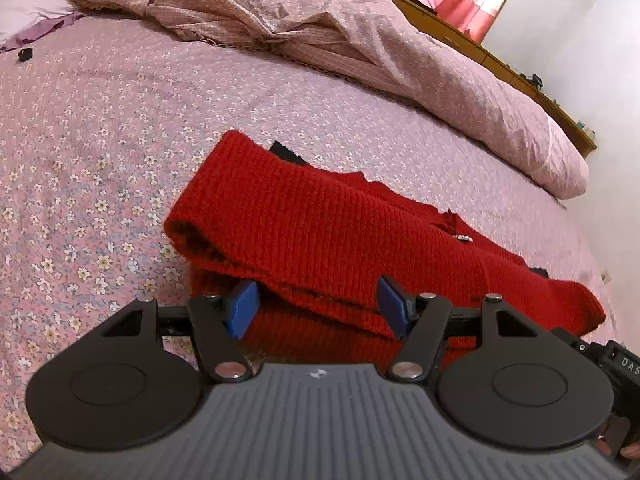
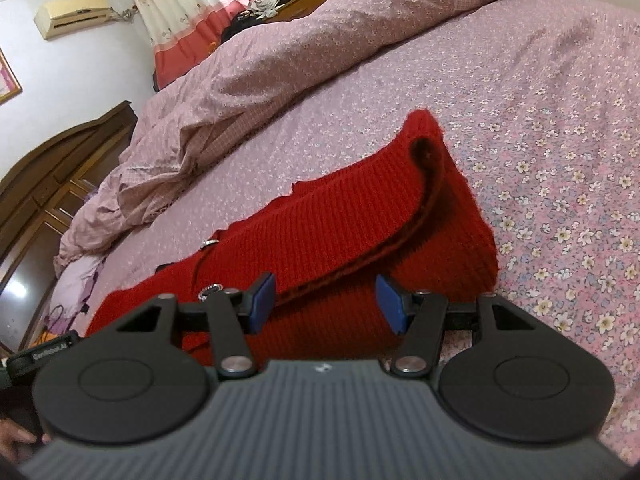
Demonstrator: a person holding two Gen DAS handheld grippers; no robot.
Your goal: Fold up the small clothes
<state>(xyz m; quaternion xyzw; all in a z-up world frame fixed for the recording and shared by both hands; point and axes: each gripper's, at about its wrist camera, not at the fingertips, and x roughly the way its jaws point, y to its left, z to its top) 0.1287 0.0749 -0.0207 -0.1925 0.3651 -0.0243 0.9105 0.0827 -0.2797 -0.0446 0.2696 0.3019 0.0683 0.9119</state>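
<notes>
- The red knit (image 1: 320, 232) lies on the bed (image 1: 100, 140), already doubled over itself, with a sleeve laid across the top; its cuff opening faces the left side in the left wrist view.
- The left gripper (image 1: 318, 306) stands at the near edge of the knit with its jaws apart. The blue pads (image 1: 244, 308) straddle the folded edge without pressing on it, so nothing is grasped.
- The right gripper (image 2: 326, 304) sits the same way at the other end of that near edge, jaws released, pads on either side of the sleeve's seam line but clear of the cloth.
- Judged from this, both grippers are set at matching ends of one edge so that the knit can be lifted evenly for another fold; a pinch on one side only would skew the stack.
- Small metal buttons (image 2: 210, 290) show beside the right gripper, so the garment front seems to face up there.
- The bed carries a pink sheet with small flowers, soft and giving, which will let the pads dig under the cloth but may also get pinched along with it.
- A rumpled quilt (image 1: 320, 24) is heaped along the far side, well apart from the knit.
- Beyond it: a wooden frame, pink and cream curtains (image 2: 180, 4), a wall air conditioner (image 2: 72, 14) and a dark wooden wardrobe (image 2: 52, 184).
</notes>
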